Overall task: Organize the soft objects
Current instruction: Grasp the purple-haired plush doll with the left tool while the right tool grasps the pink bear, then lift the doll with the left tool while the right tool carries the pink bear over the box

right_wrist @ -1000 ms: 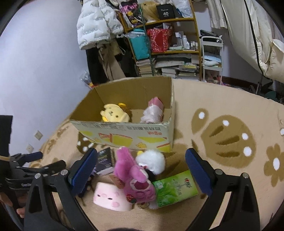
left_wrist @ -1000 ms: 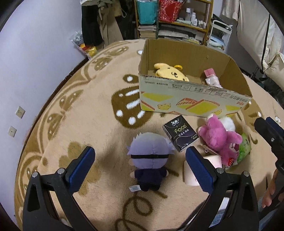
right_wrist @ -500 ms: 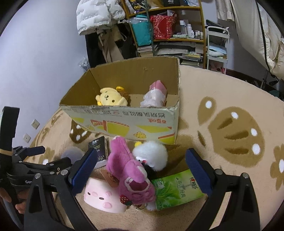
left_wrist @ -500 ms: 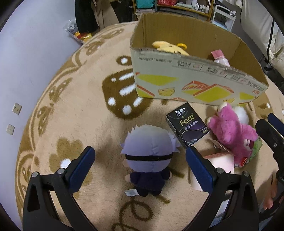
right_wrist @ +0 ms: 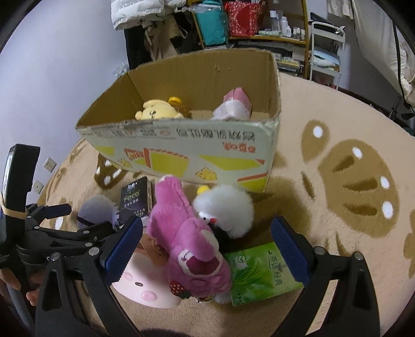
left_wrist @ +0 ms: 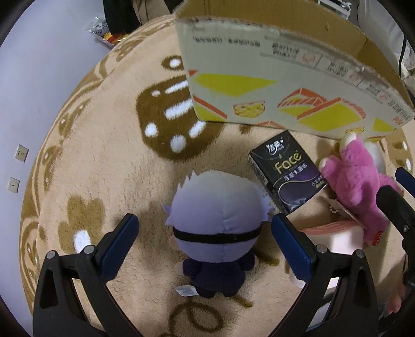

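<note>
My left gripper is open, its jaws on either side of a grey-haired plush doll in dark clothes that lies on the rug. My right gripper is open around a pink plush bear, with a white fluffy plush just behind it. A pink soft block with a face lies under the bear. The cardboard box behind holds a yellow plush and a pink-white item. The bear also shows at the right of the left wrist view.
A black tissue pack lies between doll and bear. A green tissue pack lies right of the bear. The beige patterned rug spreads right of the box. Shelves and hanging clothes stand behind. The wall is left.
Both grippers have moved forward and down. The left one now straddles the grey-haired doll; the right one has closed in around the pink bear. Both stay open.
</note>
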The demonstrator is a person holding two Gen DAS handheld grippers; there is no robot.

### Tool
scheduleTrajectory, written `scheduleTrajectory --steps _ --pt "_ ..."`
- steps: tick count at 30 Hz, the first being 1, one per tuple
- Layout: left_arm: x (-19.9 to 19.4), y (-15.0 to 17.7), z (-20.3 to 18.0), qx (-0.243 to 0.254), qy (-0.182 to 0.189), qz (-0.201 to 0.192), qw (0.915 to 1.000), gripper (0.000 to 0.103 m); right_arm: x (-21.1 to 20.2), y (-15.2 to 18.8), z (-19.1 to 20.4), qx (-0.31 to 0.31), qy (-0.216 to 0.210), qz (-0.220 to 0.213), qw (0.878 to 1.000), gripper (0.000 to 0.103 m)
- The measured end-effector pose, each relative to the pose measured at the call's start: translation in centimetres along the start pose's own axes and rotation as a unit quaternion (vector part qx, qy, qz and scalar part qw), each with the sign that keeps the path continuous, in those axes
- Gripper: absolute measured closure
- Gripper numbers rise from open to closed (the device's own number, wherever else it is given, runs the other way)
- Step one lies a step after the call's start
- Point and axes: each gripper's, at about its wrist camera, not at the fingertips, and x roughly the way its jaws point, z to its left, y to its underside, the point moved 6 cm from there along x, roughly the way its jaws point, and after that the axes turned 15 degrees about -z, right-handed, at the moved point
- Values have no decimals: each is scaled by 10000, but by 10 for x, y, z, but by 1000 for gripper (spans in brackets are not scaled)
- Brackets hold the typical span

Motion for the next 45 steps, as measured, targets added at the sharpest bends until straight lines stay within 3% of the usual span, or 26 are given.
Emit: scheduleTrajectory --steps 2,3,6,10,11,13,14,18,21,31,38,45 --pt "4 2 -2 59 -5 57 10000 2 2 2 2 -41 -20 74 10000 11" --pt "7 4 -2 106 -40 86 9999 2 4 3 2 -61 -5 126 9999 23" --pt "13 8 -5 294 -172 154 9993 2 5 8 3 45 -143 251 9996 31" --pt "14 12 -7 341 -150 148 9992 4 5 10 9 100 -390 327 9987 57" --pt "13 12 -7 337 -140 142 9992 4 4 10 11 21 -357 286 9990 57" --pt "12 13 -9 297 -112 154 9994 4 -1 7 15 -117 -329 135 9993 75" --pt "13 14 -9 234 -68 185 9995 7 -7 4 18 -162 -370 29 9992 78" --pt "12 21 -5 -294 262 396 9984 31 -18 -1 20 -216 -386 -167 9989 80" --pt "9 21 -2 -431 330 345 9979 40 -19 -2 17 -160 -358 -170 9991 81" --pt "-24 19 4 -478 135 -121 9987 42 -50 -16 8 27 -360 -693 9969 81" --pt "-78 5 11 -670 41 -951 9932 42 -90 -33 12 -59 -390 -1324 9904 81" --pt "-151 -27 16 -777 144 -2248 9712 42 -127 -49 22 -187 -381 -1926 9804 81"
